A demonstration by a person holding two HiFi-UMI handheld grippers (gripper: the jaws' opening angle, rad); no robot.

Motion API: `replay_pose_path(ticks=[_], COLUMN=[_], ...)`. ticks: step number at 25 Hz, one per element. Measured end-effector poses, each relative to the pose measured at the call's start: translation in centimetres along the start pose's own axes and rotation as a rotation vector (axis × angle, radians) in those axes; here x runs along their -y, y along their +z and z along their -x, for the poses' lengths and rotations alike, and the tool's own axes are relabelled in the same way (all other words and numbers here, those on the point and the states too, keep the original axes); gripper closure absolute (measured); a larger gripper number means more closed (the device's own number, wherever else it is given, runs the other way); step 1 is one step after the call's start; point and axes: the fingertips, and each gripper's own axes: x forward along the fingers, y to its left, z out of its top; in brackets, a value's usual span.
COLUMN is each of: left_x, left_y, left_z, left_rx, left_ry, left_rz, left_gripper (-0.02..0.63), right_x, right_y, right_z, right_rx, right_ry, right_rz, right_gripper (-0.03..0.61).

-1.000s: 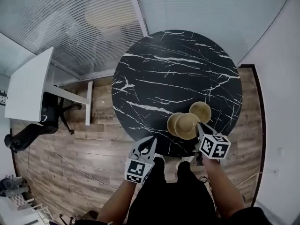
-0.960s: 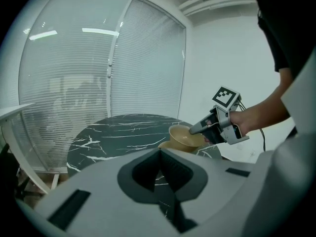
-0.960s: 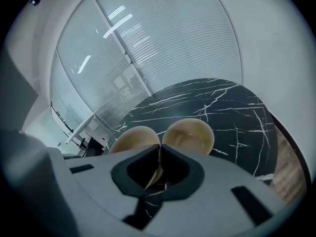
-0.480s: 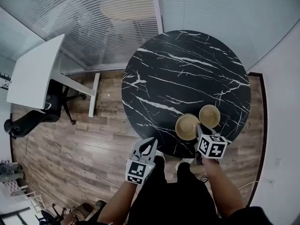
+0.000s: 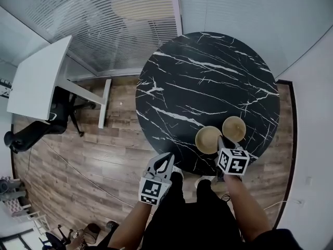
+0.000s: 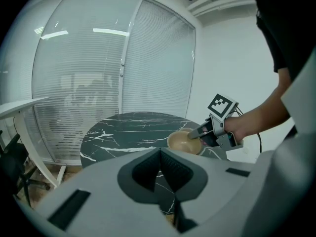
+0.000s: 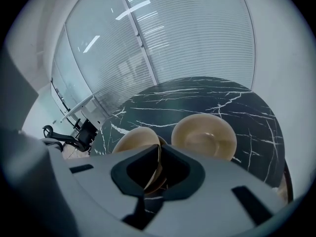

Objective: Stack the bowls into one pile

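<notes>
Right gripper (image 5: 220,140) jaws were opening, near bowl (image 5: 207,139) rim between them; far bowl (image 5: 233,128) lay just beyond-right (left gripper (image 5: 166,159) pressed together, farther off).

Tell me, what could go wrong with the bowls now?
The jaws of the right gripper are opening with the rim of the near bowl between them; pulling away crookedly could snag and tip it. That bowl sits close to the table edge, so a tug might slide it off. The far bowl stands right beside it and could get bumped.

White desk (image 5: 39,79) beside black chair (image 5: 23,139), wood floor (image 5: 93,165)
</notes>
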Motion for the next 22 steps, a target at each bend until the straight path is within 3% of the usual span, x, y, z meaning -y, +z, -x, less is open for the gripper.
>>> replay_pose_path(ticks=[10,22], left_x=[-0.1,1.5], left_y=[-0.3,0.5], left_z=[-0.6,-1.4], left_rx=[-0.006,-0.009], left_ry=[-0.009,-0.055], left_rz=[0.008,-0.015], left_gripper=[0.6,0.6], right_x=[0.5,0.0], right_y=[0.4,2.4], right_z=[0.4,3.4], right_rx=[0.023,0.105], right_ry=[-0.015,0.012], right_rz=[0.008,0.067], right_gripper=[0.485,0.514])
